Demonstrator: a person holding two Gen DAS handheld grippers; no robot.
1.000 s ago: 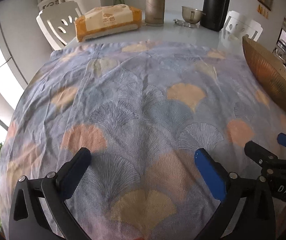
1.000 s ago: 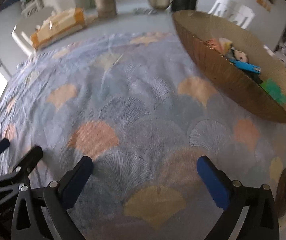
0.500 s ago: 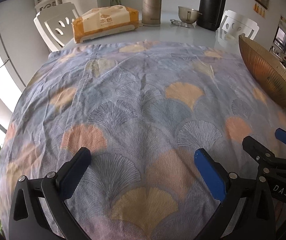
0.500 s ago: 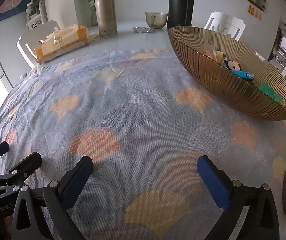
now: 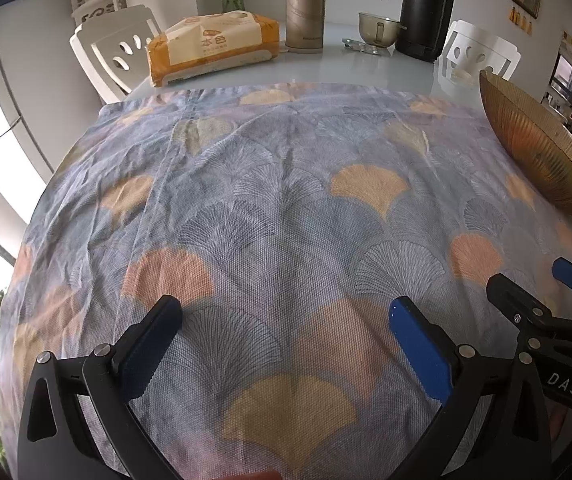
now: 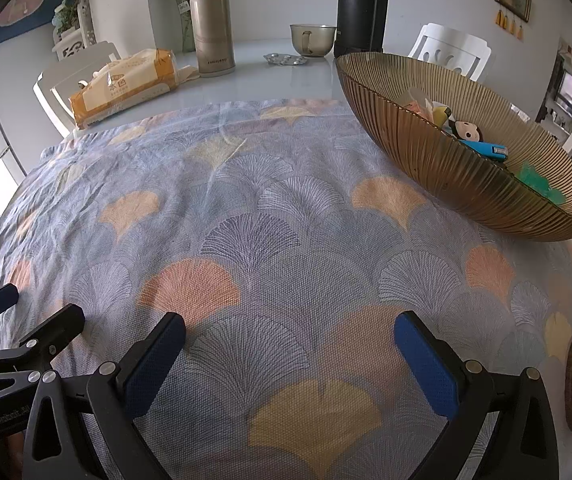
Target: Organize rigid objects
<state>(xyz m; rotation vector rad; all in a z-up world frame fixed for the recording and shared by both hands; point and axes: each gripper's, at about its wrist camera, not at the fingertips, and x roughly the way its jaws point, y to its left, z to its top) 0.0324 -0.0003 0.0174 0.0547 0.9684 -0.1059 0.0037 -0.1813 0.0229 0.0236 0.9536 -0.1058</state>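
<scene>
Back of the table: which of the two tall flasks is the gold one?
The left flask, beside the tissue pack, is gold with a pale lid. The other flask, right of the cup, is black.

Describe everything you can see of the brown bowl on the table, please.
The brown bowl is wide and shallow, of amber, ribbed, glass-like material. It stands upright at the right side of the patterned cloth. Inside lie a small doll, a blue object, something green and other pieces. Neither gripper touches it.
</scene>
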